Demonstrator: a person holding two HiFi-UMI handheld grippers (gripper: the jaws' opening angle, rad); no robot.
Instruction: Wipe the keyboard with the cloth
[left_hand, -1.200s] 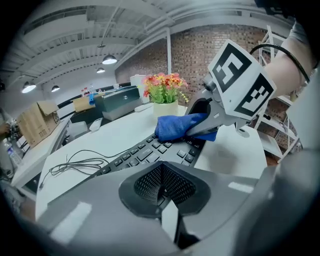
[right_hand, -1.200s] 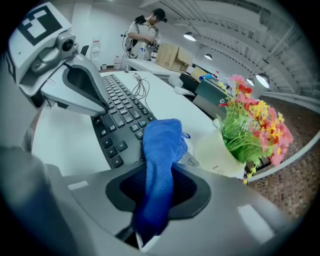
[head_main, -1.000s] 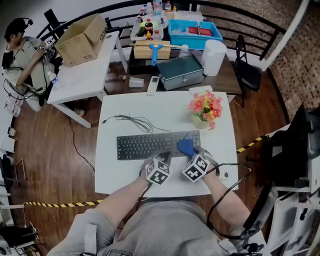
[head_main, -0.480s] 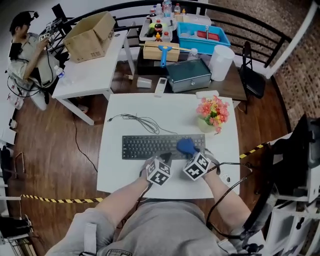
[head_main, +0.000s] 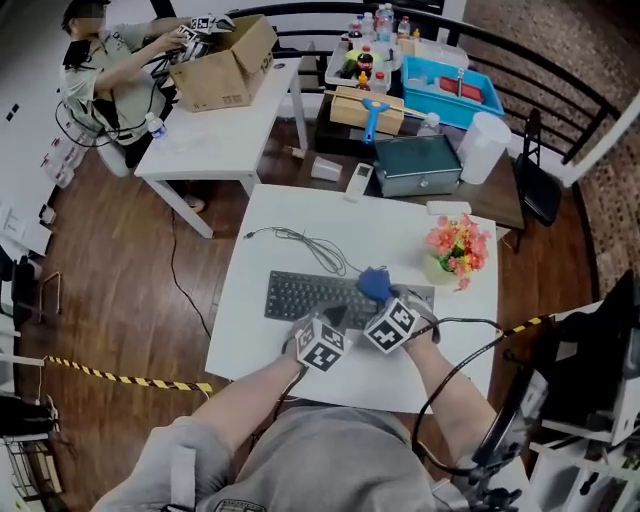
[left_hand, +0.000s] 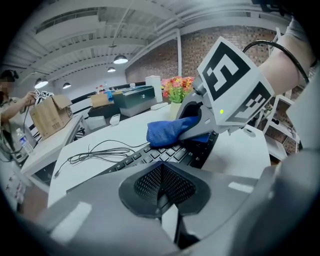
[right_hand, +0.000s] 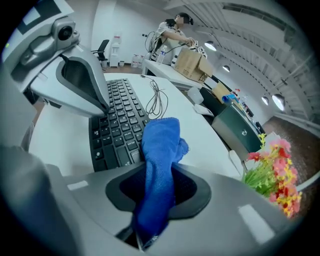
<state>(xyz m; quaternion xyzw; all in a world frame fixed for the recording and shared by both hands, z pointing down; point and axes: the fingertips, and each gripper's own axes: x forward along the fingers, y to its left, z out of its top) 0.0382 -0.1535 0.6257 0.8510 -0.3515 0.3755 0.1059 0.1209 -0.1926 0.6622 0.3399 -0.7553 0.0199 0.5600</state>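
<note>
A black keyboard (head_main: 305, 296) lies across the white table (head_main: 300, 205). My right gripper (head_main: 379, 298) is shut on a blue cloth (head_main: 373, 284), which hangs over the keyboard's right part by its far edge. In the right gripper view the cloth (right_hand: 160, 150) sticks out from between the jaws of that gripper (right_hand: 159, 192), above the keys (right_hand: 112, 125). To its left, my left gripper (head_main: 333, 317) hovers over the keyboard's near edge. Its jaws (left_hand: 161, 186) are shut with nothing in them. From there the cloth (left_hand: 167, 131) and the keyboard (left_hand: 150, 157) show ahead.
A vase of flowers (head_main: 458, 250) stands at the table's right, and the keyboard's cable (head_main: 300, 243) loops behind it. Beyond are a metal case (head_main: 417, 165), a side table with a cardboard box (head_main: 225, 65), and a person (head_main: 105, 70). Striped tape (head_main: 120, 378) marks the floor.
Both grippers have slid left along the keyboard, the cloth going with the right one. The head view has shifted. The person at the back now reaches into the cardboard box.
</note>
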